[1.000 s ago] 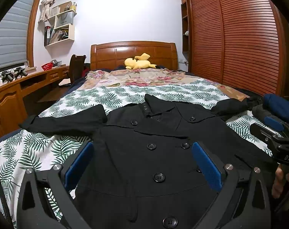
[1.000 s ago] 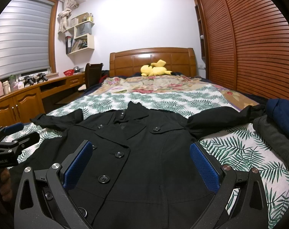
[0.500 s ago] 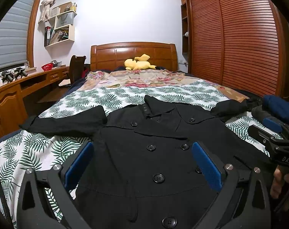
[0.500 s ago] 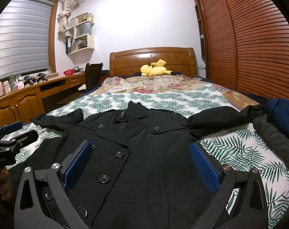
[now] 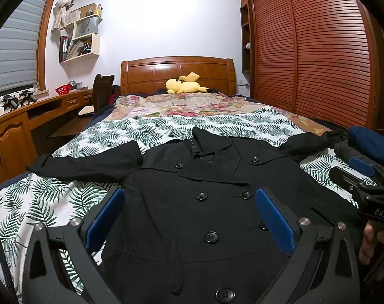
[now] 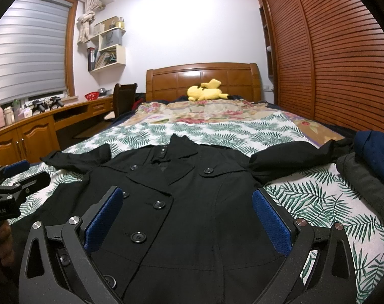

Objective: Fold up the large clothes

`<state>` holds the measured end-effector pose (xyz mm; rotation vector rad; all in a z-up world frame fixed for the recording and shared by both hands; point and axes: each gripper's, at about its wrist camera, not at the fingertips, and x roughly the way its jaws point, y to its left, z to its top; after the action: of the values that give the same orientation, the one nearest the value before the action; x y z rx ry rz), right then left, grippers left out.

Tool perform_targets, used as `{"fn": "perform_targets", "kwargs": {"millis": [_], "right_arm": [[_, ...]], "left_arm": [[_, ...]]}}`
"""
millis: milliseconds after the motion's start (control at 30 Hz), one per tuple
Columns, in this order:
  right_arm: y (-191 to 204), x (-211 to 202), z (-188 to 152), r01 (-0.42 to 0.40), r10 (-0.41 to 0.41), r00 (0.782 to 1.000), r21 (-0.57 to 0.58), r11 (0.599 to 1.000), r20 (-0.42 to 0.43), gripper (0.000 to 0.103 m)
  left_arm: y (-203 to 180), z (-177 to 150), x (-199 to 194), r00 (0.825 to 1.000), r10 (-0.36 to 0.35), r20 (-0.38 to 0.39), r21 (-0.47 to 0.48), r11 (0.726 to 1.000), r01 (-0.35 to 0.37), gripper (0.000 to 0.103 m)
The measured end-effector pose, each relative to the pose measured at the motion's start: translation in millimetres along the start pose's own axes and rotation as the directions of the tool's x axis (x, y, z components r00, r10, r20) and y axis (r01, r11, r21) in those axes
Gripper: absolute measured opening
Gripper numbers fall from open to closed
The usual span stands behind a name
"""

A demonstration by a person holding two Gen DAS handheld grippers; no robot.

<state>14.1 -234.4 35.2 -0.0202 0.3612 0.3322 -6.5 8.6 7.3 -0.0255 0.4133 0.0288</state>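
Lying flat on the bed, front side up, is the big black coat. Its buttons are showing and its two short sleeves are sticking out to the sides. The left sleeve is resting on the leafy sheet. The right sleeve is reaching toward a pile of dark clothes at the bed's edge.

The left gripper is hanging over the lower part of the coat with its blue pads wide apart and nothing between them. The right gripper is doing the same, spread wide and empty. Each is being held by a person's hand.

No fold is made yet, so the job is looking like it is just starting. To do the first fold well, each gripper should probably go to a sleeve or a side edge, pinch just the cloth and not the sheet under it, and bring it over the middle. Lifting both sides evenly should be helping the coat stay smooth. The thick cloth may be slipping if only a tiny bit is pinched.

White letters on the right gripper are reading "DAS". On the left gripper, part of a word like "Robot.AI" is showing. A bag on the wall shelf has small writing, too small to be sure of.
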Motion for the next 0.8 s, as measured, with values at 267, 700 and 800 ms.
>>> {"fn": "perform_targets", "kwargs": {"millis": [267,700,800], "right_arm": [[0.5,2.6,0.0,-0.008,0.008,1.0,-0.002,1.0,-0.007,0.103],[49.4,11.0,22.3,-0.137,0.135,0.99,-0.033,0.99,-0.043,0.103],[62.3,17.0,30.7,-0.165,0.163,0.986,-0.049,0.985,-0.044,0.103]], "left_arm": [[3.7,6.0,-2.3,1.0,-0.003,-0.007,-0.002,1.0,0.003,0.103],[35.8,13.6,-19.0,0.998,0.036,-0.044,-0.039,0.999,-0.037,0.103],[47.6,14.5,-19.8,0.997,0.049,-0.056,-0.045,0.998,-0.051,0.103]]}}
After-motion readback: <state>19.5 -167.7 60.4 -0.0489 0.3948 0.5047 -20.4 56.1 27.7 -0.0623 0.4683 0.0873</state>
